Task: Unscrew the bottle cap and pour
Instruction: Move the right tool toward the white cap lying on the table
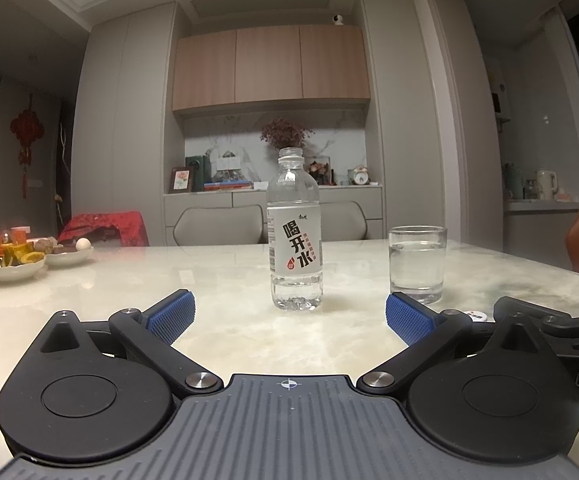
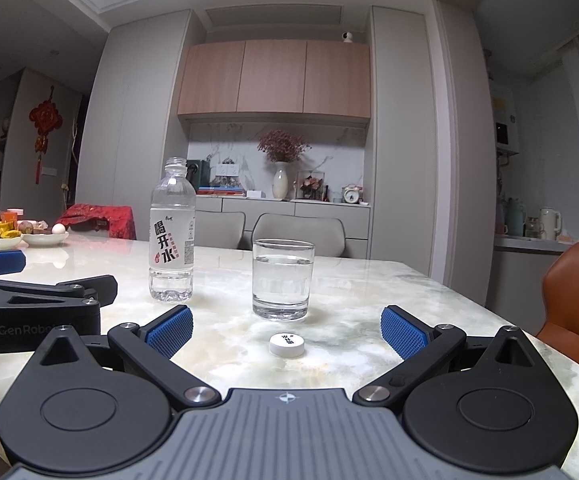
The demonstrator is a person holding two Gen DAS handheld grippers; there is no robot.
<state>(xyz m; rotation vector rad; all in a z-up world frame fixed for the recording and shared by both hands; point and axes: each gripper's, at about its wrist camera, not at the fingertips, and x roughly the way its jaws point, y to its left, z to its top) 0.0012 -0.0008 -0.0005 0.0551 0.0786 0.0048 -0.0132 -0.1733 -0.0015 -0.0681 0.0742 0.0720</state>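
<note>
A clear plastic bottle [image 1: 295, 232] with a white label stands upright and uncapped on the marble table [image 1: 225, 280]; little water shows in its base. It also shows in the right wrist view [image 2: 171, 236]. A glass [image 1: 417, 264] holding water stands to its right, also in the right wrist view [image 2: 282, 278]. The white cap [image 2: 287, 344] lies on the table in front of the glass, between my right gripper's fingers. My left gripper [image 1: 289, 320] is open and empty, just short of the bottle. My right gripper [image 2: 286, 332] is open and empty.
Plates of food [image 1: 29, 258] sit at the table's far left. Grey chairs [image 1: 217, 226] stand behind the table and an orange chair [image 2: 577, 288] at the right. The left gripper's body [image 2: 37, 300] shows at the left of the right wrist view.
</note>
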